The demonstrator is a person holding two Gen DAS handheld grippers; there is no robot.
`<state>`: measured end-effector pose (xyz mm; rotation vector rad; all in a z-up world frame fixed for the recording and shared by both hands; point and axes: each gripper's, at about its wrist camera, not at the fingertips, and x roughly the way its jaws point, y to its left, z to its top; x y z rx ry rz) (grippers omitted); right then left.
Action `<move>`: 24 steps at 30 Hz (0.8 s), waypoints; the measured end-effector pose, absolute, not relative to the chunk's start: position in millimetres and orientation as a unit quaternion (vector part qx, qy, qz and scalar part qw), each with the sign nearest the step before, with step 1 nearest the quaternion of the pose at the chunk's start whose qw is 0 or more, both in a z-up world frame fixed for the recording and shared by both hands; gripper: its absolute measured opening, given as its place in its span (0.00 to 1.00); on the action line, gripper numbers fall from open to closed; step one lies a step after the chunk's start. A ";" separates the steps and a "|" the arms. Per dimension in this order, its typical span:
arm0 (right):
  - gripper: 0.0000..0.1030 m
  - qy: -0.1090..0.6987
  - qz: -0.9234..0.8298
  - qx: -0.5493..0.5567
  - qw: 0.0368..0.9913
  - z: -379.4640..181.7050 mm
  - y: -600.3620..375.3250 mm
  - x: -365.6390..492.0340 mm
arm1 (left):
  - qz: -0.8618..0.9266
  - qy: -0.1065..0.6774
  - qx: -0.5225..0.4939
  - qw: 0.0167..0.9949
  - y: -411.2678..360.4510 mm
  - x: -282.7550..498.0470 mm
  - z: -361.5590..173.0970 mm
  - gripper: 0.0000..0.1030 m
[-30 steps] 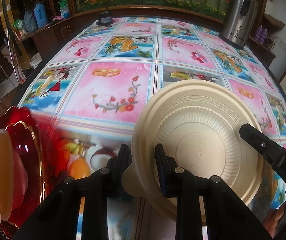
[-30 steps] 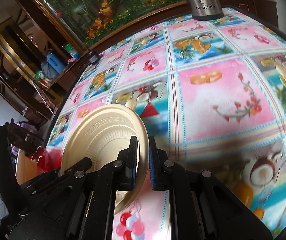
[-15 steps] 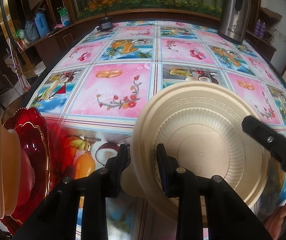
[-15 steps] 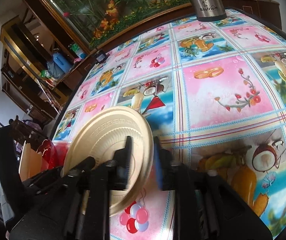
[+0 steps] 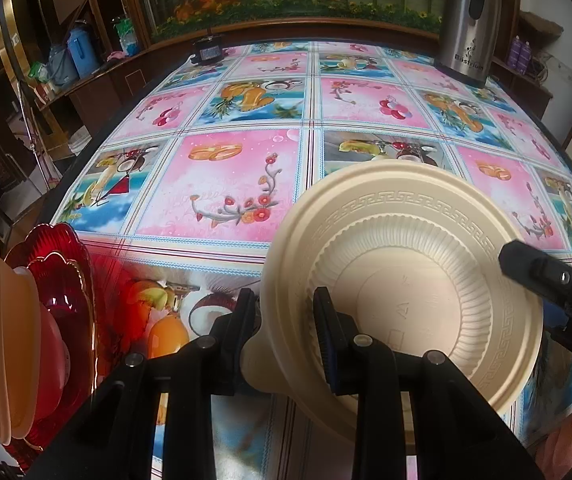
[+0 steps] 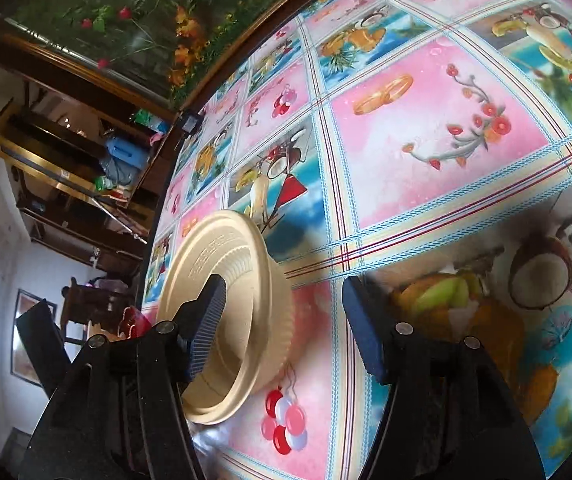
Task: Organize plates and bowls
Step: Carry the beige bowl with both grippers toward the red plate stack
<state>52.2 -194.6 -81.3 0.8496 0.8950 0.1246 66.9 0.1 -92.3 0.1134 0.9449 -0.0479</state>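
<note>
Item: cream bowl (image 5: 426,276) — ribbed wall, broad flat rim with an embossed key pattern. Held on edge above the desk (image 5: 226,176), its hollow facing the left wrist camera.

Left gripper (image 5: 286,328): jaws clamped on the bowl's rim at its near-left edge, one finger outside, one inside the hollow.

Right gripper (image 6: 282,320): jaws wide apart, nothing between them pinched; the left finger sits in the hollow, the right stands clear of the bowl's outer wall.

Handling, as judged: thin moulded ware, light, fairly stiff but liable to flex at the rim; smooth and somewhat slippery. Best taken by the flat rim, as now.

Neighbours: upright row of dishes at far left — red glass plate (image 5: 66,292) and cream dishes (image 5: 2,340), near the desk's left edge. Steel kettle (image 5: 470,20) at the far right corner, well apart.

Room: the middle of the desk lies open; the tight spot is the row at left.
</note>
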 end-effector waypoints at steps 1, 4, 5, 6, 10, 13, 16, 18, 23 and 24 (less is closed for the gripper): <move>0.60 0.423 0.059 0.390 0.816 -80.8 -192.6 52.8 | -0.023 0.455 0.055 0.888 -0.2 67.6 -92.3 0.29; 0.58 0.423 0.040 0.367 0.827 -77.7 -188.6 51.1 | -0.021 0.457 0.057 0.888 -1.1 68.5 -92.4 0.30; 0.51 0.424 0.030 0.360 0.830 -77.3 -188.5 51.4 | -0.021 0.457 0.057 0.887 -1.3 68.6 -92.4 0.30; 0.43 0.428 0.021 0.351 0.832 -77.8 -187.2 51.9 | -0.021 0.457 0.058 0.887 -1.8 68.7 -92.2 0.30; 0.27 0.413 0.031 0.343 0.843 -72.7 -184.1 50.6 | -0.020 0.459 0.062 0.886 -3.9 69.7 -92.1 0.31; 0.13 0.401 0.040 0.325 0.856 -67.8 -178.7 50.0 | -0.023 0.461 0.053 0.886 -2.4 70.3 -90.9 0.28; 0.12 0.398 0.041 0.321 0.858 -66.7 -177.6 49.9 | -0.024 0.464 0.039 0.884 0.8 71.9 -91.1 0.28; 0.12 0.395 0.047 0.332 0.856 -65.8 -180.2 47.2 | -0.029 0.466 0.026 0.884 4.2 71.7 -90.2 0.27; 0.12 0.382 0.056 0.337 0.858 -57.2 -176.5 44.7 | -0.033 0.451 0.019 0.892 11.9 64.6 -75.4 0.26; 0.12 0.378 0.057 0.336 0.861 -53.4 -174.6 43.7 | -0.033 0.448 0.016 0.893 14.0 63.2 -71.7 0.26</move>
